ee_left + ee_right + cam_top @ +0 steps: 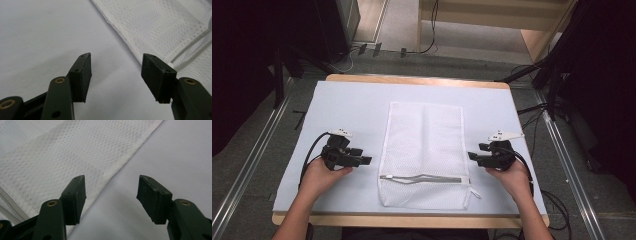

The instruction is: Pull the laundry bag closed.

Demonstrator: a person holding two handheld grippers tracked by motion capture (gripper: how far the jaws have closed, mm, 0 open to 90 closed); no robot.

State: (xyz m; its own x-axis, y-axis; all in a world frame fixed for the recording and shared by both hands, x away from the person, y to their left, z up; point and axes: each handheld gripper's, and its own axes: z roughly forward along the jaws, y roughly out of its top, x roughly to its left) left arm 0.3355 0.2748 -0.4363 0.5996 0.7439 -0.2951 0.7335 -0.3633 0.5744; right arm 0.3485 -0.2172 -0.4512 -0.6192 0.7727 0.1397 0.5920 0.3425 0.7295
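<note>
Since the mesh bag (424, 155) lies flat and untouched on the desk (352, 107), the work looks to be at its very start. The bag sits in the middle of the desk, its long sides running from the near edge toward the far edge, and its short end with the zipper (422, 178) lies close to the near edge. The zipper looks mostly shut, though a slight gap along it may mean it is partly undone; I cannot tell for sure. The left claw (364, 160) hovers near the bag's left side, released, jaws wide with nothing between them. The right claw (473, 156) hangs just beside the bag's right side, likewise released and empty. Grasping the bag, and whatever is to be done with it afterwards, is all left to do.
</note>
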